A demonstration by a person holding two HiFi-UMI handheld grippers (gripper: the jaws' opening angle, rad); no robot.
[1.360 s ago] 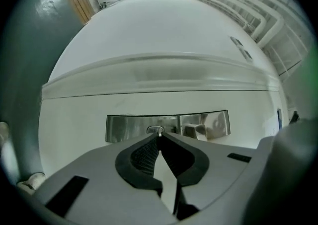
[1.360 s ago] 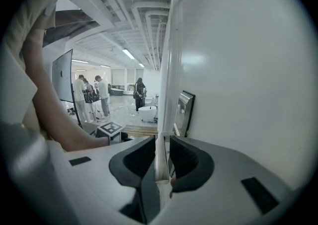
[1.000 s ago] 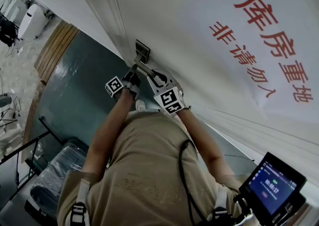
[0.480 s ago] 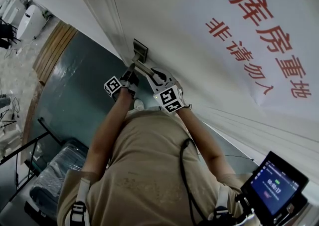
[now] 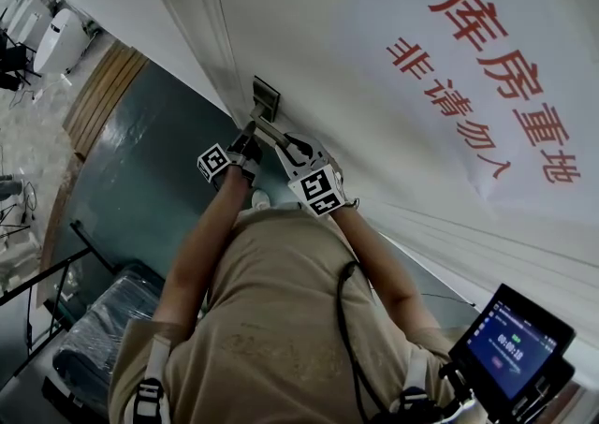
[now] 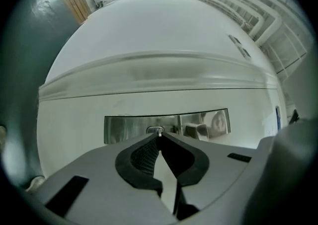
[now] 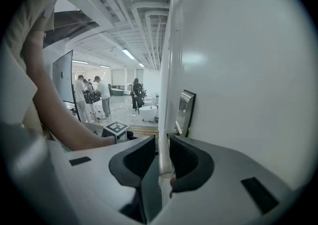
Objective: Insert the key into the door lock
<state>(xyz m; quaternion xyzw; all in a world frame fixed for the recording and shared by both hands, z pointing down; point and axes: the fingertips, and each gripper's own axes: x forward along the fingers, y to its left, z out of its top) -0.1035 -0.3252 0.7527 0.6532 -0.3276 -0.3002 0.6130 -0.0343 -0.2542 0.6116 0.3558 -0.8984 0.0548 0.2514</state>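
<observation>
Left claw (image 6: 158, 138) pinched fully shut on key (image 6: 158, 132), tip right at lock (image 6: 124, 128) slot. Right claw (image 7: 162, 140) closed round handle (image 7: 165, 164), just beside lock. Step: insertion. Next probably needs a straight, aligned push in.

Thin silvery key (image 6: 159, 132), tip at the keyhole of the rectangular brushed-steel lock plate (image 6: 124, 128); its pale lever handle (image 7: 164, 154) juts out.
</observation>
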